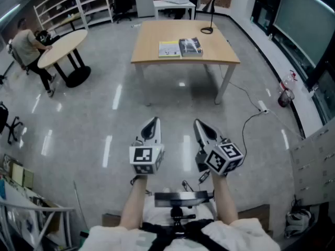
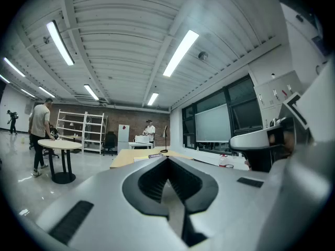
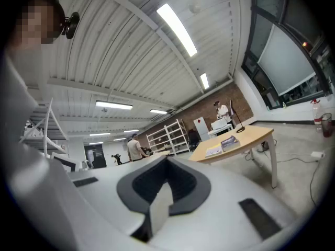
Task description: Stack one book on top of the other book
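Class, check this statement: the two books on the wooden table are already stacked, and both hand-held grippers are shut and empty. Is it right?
Not stacked: the head view shows the light book and the dark book lying side by side on the wooden table. The rest stands: the left hand-held gripper and the right hand-held gripper are shut and empty.

Lighting was bright and even, supplied by ceiling strip lights (image 2: 180, 51). In the head view the glossy floor (image 1: 94, 119) carried elongated white glare streaks, and a soft shadow lay beneath the counter (image 1: 157, 35). Both gripper views showed heavy fisheye distortion: the ceiling ribs bowed and the corners fell to black. The near bodies of the left tongs (image 2: 167, 161) and right tongs (image 3: 166, 161) were soft and out of focus; the distant room was sharper.
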`<state>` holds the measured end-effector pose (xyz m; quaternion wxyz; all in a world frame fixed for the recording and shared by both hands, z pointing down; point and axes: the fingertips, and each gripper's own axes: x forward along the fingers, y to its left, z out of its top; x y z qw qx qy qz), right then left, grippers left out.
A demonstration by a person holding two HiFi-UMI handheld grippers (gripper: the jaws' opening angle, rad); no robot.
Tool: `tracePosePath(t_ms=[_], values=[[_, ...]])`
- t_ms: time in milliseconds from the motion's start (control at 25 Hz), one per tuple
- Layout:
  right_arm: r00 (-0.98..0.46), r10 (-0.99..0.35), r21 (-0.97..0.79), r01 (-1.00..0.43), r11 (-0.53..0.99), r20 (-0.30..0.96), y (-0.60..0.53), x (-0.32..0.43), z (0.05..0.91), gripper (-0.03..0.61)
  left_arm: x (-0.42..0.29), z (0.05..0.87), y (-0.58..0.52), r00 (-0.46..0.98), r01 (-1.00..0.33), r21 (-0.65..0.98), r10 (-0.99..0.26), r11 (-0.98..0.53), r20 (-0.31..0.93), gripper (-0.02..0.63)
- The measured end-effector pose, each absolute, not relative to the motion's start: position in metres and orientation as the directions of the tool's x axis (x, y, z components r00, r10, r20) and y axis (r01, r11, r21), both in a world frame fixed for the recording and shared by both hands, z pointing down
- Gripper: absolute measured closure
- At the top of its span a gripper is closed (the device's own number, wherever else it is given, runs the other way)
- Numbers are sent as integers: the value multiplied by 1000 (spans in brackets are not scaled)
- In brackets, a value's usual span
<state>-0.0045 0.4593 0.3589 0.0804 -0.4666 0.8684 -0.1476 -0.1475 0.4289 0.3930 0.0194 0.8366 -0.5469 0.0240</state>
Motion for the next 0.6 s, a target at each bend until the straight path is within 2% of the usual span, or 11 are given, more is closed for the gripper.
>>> tracePosePath(t_ms=[600], values=[[-581,-814,-335,-773,540,28,446,4,381,578,-131,397,416,390,-921,46,-918,-388,73,612]])
